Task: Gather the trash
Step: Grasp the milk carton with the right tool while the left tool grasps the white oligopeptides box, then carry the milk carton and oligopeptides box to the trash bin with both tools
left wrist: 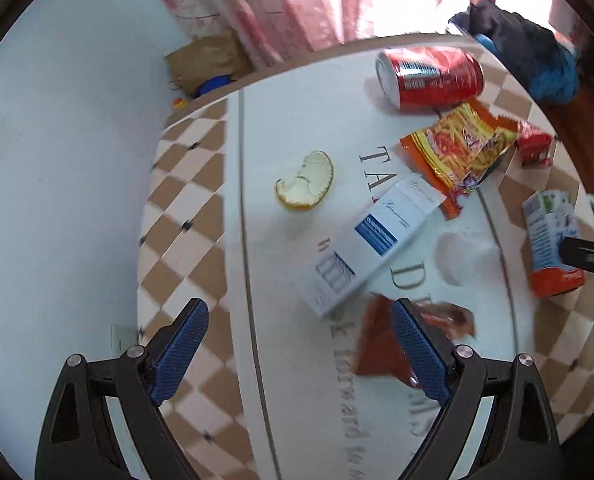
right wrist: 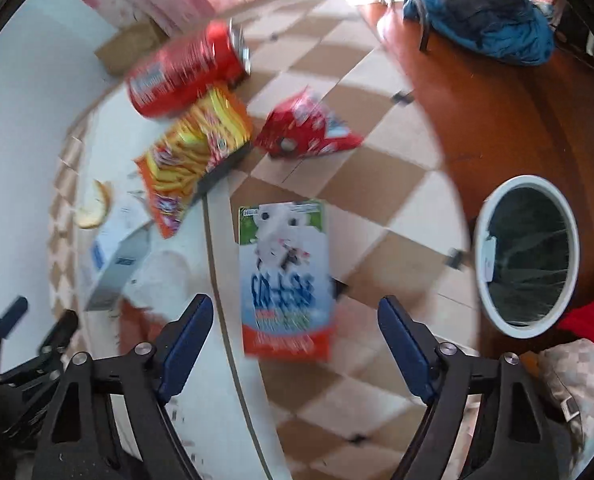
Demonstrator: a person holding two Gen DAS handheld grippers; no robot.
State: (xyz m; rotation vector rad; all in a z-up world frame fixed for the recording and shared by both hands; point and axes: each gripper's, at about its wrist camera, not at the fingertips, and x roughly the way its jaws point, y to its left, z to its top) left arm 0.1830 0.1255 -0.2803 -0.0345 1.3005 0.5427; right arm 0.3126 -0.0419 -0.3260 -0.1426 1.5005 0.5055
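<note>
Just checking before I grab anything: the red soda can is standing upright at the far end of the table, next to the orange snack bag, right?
Not quite. The red soda can lies on its side, as the left wrist view shows. It is at the far end, next to the orange snack bag.

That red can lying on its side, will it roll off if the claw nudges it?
Probably. The red can lies on its side on the smooth table, so a nudge could roll it. The chip bag beside it might stop it one way. It looks light if empty, though I cannot tell.

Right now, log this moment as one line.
left gripper: open, empty | right gripper: open, over drink carton | bin: beside table | trash uncollected
</note>
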